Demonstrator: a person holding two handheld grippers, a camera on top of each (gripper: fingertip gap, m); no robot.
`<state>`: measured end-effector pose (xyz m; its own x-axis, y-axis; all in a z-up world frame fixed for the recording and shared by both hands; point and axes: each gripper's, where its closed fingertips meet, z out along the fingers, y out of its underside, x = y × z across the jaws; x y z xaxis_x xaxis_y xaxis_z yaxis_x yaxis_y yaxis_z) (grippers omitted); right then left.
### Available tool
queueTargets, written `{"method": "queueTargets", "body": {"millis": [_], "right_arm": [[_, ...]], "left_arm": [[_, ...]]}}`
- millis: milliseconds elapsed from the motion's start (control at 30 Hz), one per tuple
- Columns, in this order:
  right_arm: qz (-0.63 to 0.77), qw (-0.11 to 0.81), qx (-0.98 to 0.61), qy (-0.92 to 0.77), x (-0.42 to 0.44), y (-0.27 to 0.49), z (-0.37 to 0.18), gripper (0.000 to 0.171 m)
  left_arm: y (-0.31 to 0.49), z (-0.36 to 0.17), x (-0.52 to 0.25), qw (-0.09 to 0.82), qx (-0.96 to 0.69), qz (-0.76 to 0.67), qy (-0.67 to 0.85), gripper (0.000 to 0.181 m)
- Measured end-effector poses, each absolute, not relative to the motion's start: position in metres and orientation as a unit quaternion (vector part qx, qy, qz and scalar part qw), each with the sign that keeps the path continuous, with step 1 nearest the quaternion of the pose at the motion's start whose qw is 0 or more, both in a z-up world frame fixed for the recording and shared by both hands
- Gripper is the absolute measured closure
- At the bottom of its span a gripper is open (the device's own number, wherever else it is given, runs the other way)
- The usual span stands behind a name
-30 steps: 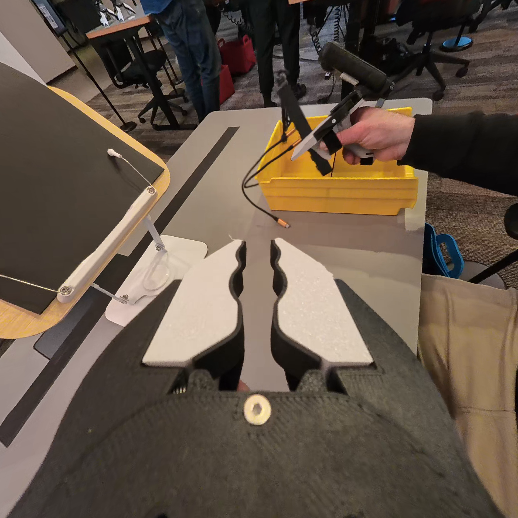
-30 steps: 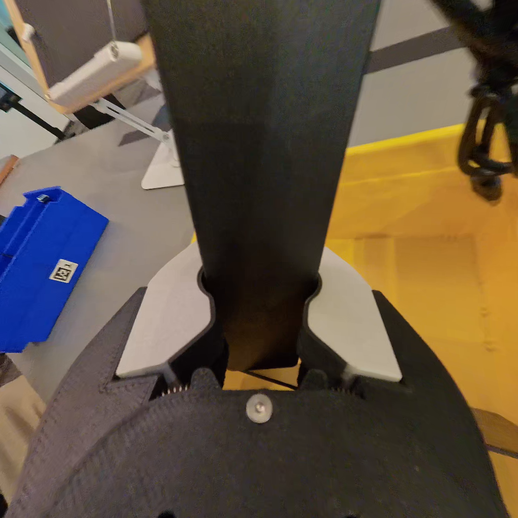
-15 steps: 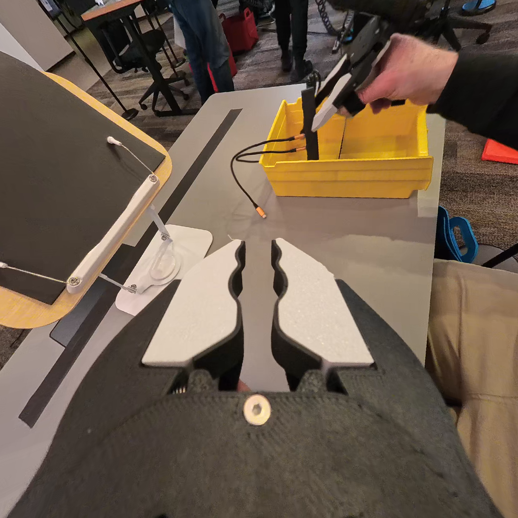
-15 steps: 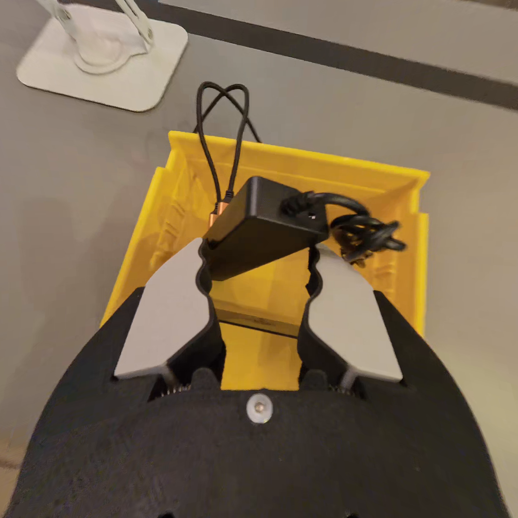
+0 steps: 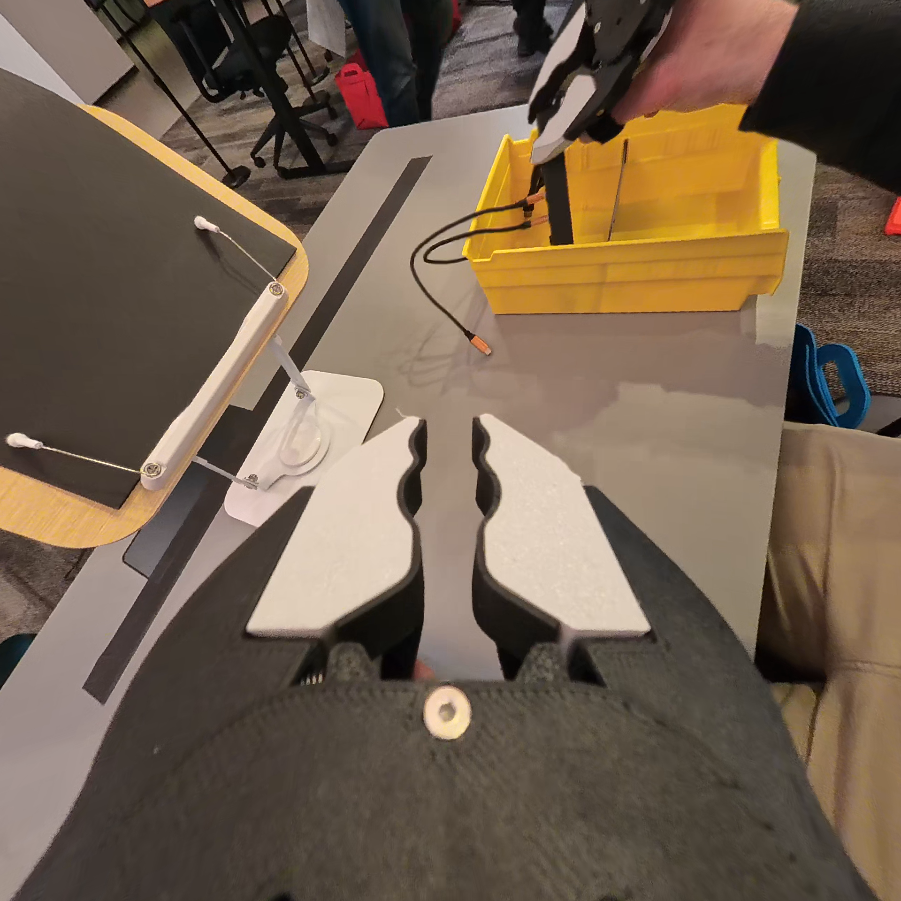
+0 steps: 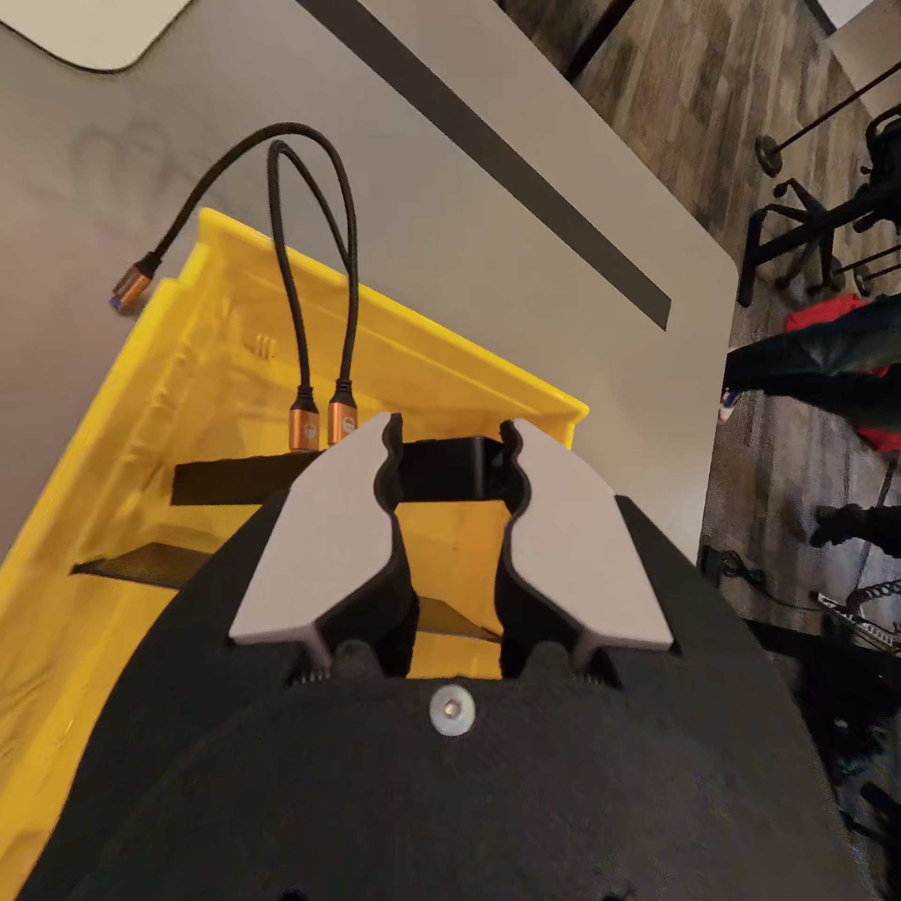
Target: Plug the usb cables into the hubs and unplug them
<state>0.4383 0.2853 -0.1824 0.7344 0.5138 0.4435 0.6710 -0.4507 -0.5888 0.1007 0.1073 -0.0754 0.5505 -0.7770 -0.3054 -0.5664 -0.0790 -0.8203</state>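
Grey left tongs (image 5: 448,429) hang slightly apart, empty, above the worktop (image 5: 634,390). Farther off, my right tongs (image 6: 451,429) stand apart around the black hub (image 6: 439,470), set in the yellow bin (image 6: 146,487) with two cables (image 6: 317,273) plugged; I judge release underway. Next: withdraw clear, without snagging the cables.

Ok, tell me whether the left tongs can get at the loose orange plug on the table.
Probably yes. The loose orange plug lies on bare table ahead of the open, empty left tongs, outside the yellow bin, nothing between them.
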Motion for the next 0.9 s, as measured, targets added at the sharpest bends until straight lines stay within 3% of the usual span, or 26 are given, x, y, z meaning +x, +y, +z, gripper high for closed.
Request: {"method": "queueTargets", "body": {"millis": [100, 200, 400, 800, 900], "right_arm": [[-0.071, 0.393, -0.858, -0.323, 0.45, 0.289, -0.192, 0.135], [-0.093, 0.369, -0.868, -0.319, 0.469, 0.286, -0.205, 0.153], [-0.08, 0.352, -0.878, -0.315, 0.482, 0.283, -0.222, 0.162], [-0.055, 0.278, -0.907, -0.311, 0.483, 0.286, -0.245, 0.161], [-0.07, 0.278, -0.905, -0.313, 0.483, 0.284, -0.238, 0.151]], "left_arm": [[0.108, -0.076, 0.098, 0.497, -0.728, -0.106, 0.46, 0.164], [0.11, -0.077, 0.096, 0.497, -0.73, -0.108, 0.456, 0.164], [0.112, -0.082, 0.098, 0.491, -0.734, -0.104, 0.458, 0.164], [0.111, -0.081, 0.073, 0.49, -0.747, -0.062, 0.446, 0.162], [0.108, -0.085, 0.055, 0.484, -0.758, -0.049, 0.435, 0.161]]}}
